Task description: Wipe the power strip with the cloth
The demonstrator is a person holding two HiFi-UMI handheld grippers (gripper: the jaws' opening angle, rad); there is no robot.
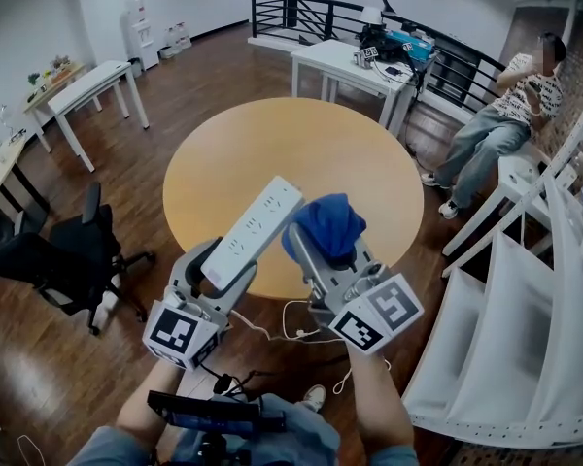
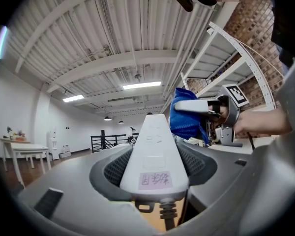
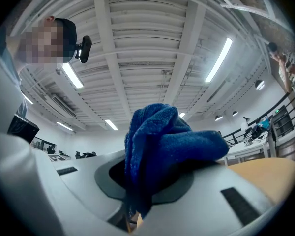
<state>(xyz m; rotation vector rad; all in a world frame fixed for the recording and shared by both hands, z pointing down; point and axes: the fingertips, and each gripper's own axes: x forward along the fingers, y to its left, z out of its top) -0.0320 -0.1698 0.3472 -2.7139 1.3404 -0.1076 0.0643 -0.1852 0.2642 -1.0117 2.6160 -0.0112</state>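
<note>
On the left, my left tool [image 1: 221,266] is clamped on the cable end of a long white plastic power strip [image 1: 257,223], which I hold in the air over the near edge of a round light-wood desk [image 1: 301,149]. The strip tilts up and to the right, with a small pink label [image 2: 154,180] near the jaws and its white cable [image 1: 272,332] hanging below. Just beside the strip's far end is a bunched dark-blue terry cloth [image 1: 327,223], pinched in my right tool [image 1: 330,250]. I cannot tell whether cloth and strip touch.
</note>
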